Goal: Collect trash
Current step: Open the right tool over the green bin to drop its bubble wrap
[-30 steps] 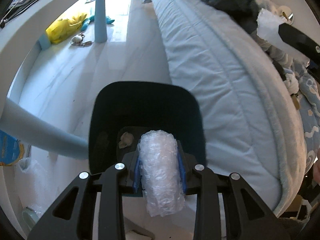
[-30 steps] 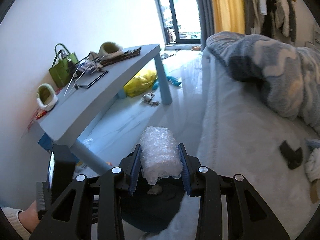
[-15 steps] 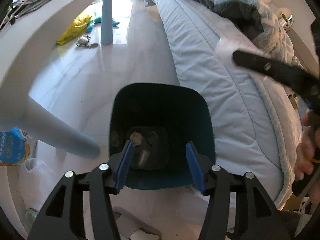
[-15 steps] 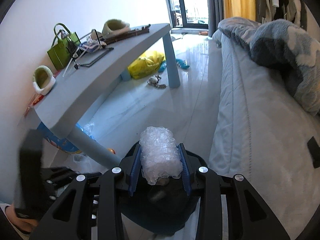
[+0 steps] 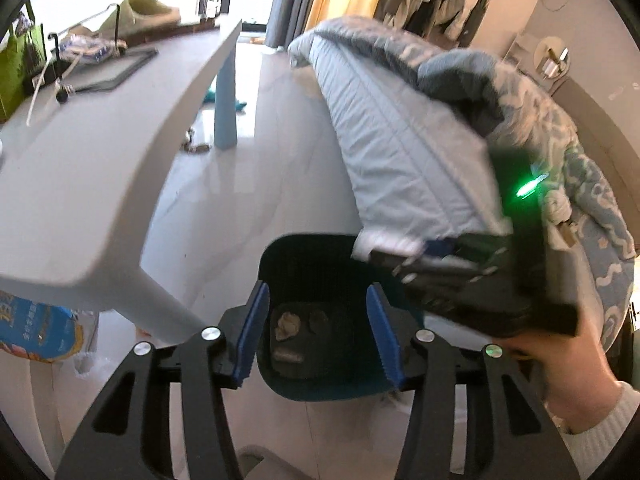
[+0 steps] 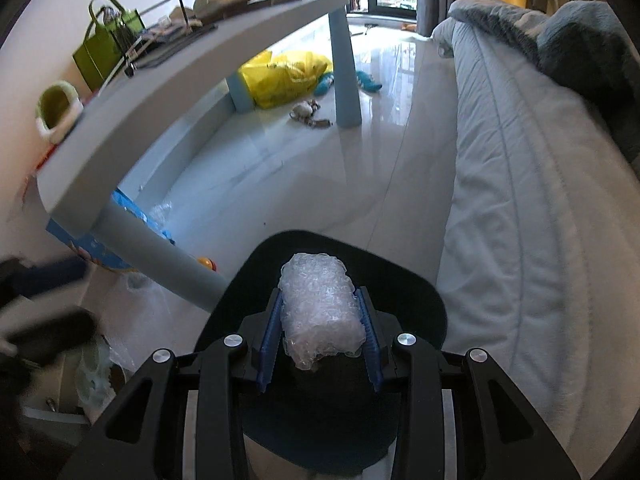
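A dark teal bin (image 5: 316, 394) stands on the floor between table and bed, with crumpled scraps (image 5: 288, 322) at its bottom. My left gripper (image 5: 316, 300) hovers above it, its jaws closing with nothing between the blue pads. My right gripper (image 6: 319, 296) is shut on a roll of clear bubble wrap (image 6: 318, 312) and hangs over the bin's (image 6: 424, 300) mouth. In the left wrist view the right gripper (image 5: 400, 254) comes in blurred from the right, held by a hand (image 5: 568, 364).
A grey table (image 5: 80, 184) with a green bag (image 6: 104, 52) stands left of the bin, one leg (image 6: 160, 256) close to it. The bed (image 6: 520, 200) with a light quilt runs along the right. A yellow bag (image 6: 284, 76) lies under the table.
The bubble wrap roll that my left gripper held is gone from its pads, and that gripper opened and rose. My right gripper came down over the bin with its roll.
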Available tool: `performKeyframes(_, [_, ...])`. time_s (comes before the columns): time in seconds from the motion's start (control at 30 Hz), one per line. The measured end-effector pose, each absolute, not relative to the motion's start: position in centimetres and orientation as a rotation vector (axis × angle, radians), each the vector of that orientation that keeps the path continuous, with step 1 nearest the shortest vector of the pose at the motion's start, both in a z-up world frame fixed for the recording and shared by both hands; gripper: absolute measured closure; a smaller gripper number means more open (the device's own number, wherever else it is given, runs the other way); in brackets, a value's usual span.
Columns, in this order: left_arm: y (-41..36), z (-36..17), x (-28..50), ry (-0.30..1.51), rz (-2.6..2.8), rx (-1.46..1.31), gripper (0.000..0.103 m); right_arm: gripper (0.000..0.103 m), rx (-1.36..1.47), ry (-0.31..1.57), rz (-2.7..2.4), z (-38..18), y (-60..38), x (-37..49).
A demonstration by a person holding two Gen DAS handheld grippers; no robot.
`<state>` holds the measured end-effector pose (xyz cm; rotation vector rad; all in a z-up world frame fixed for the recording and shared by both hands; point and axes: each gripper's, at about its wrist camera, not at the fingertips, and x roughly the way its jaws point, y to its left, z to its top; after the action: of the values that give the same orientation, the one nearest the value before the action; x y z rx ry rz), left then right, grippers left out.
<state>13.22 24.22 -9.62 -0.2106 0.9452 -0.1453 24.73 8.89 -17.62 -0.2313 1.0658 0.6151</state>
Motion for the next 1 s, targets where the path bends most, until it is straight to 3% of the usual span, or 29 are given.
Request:
performKeyframes(0.4, [25.1,-6.8,13.2,0.870,-0.122,-0.215,0.052,0.066,-0.292,1.196,0.596,-22.1,9.9,24.3])
performKeyframes(0.53, [25.0,-5.6,13.5,0.836,-0.105,-0.189,0.047,0.063,-0.296,1.214,0.578,-22.3,9.5,24.2])
performKeyframes(0.63, [24.8,-5.3,13.7,0.829,-0.103,-0.181,0.045,0.047,-0.301,1.211,0.582,-22.1,9.3,24.2])
performKeyframes(0.83, [23.8,-4.4,14.3,0.811,-0.102,-0.156,0.039,0.046,-0.294,1.195,0.599,-20.9,9.0,24.3])
performKeyframes(1.0, [23.0,-3.6,14.8,0.787,-0.089,-0.144,0.026,0.046,-0.248,1.165,0.622,-19.3,7.8,24.4])
